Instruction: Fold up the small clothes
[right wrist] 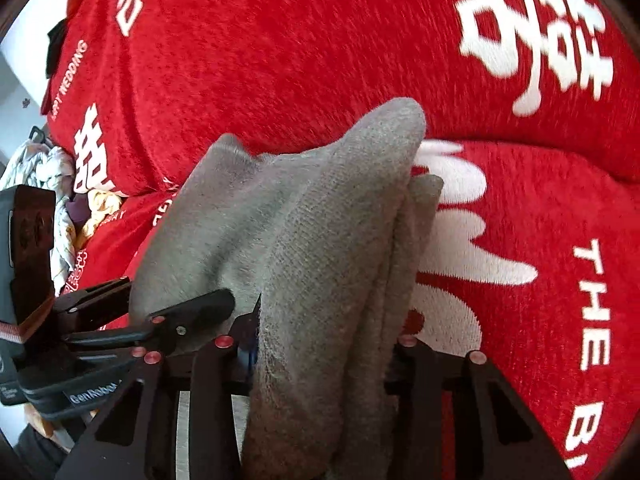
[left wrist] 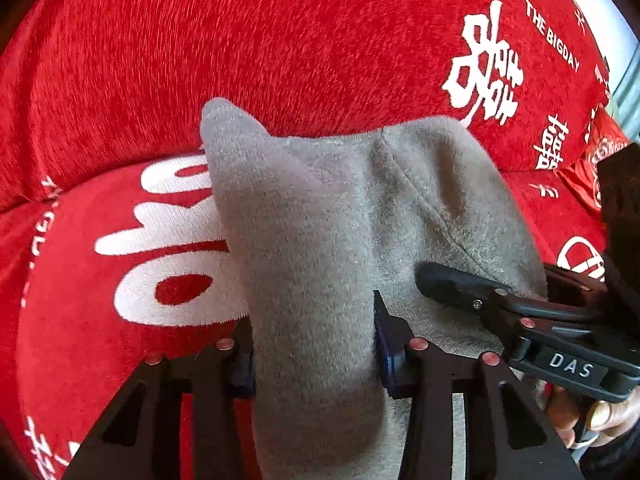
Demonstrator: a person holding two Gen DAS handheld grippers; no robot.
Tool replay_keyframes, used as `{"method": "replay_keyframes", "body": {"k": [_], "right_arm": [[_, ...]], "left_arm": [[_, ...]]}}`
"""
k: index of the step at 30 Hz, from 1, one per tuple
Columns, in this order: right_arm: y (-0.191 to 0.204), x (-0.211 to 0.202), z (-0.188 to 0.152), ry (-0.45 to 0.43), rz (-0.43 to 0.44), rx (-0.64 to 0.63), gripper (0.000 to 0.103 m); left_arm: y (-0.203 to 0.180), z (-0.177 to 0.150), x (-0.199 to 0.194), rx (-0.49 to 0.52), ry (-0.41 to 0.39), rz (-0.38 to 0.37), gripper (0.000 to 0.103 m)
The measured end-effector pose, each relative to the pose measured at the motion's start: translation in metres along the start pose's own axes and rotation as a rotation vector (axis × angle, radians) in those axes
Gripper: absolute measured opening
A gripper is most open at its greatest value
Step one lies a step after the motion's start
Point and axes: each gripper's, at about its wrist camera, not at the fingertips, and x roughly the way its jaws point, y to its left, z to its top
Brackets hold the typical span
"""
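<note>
A small grey fleece garment hangs bunched over a red cover. In the left wrist view my left gripper is shut on a thick fold of it, the blue pads pressing the cloth from both sides. To the right, my right gripper pinches the garment's other edge. In the right wrist view the same grey garment rises in layered folds between the fingers of my right gripper, which is shut on it. My left gripper shows at the left, clamped on the cloth's edge. The pads are partly hidden by the fabric.
A red plush cover with white lettering spreads beneath and behind. A heap of patterned clothes lies at the far left. A red packet sits at the right edge. A person's fingers hold the right gripper's handle.
</note>
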Motion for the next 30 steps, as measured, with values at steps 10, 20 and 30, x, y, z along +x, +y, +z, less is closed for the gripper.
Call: {"method": "replay_keyframes", "body": {"k": [10,20,30], "right_arm": [[0.02,-0.038,-0.016,-0.043,-0.006,-0.032,0.042],[0.038,-0.072,-0.041,-0.074,0.0,-0.033,0.042],[0.05,-0.095,-0.067,-0.09,0.006,-0.034,0.042]], "left_arm": [[-0.012,-0.019,-0.033,0.025,-0.027,0.021,0.044],[-0.029,-0.044,-0.07,0.065,-0.06,0.034,0.044],[-0.037,-0.069,-0.095,0.081,-0.075,0.046,0.044]]}}
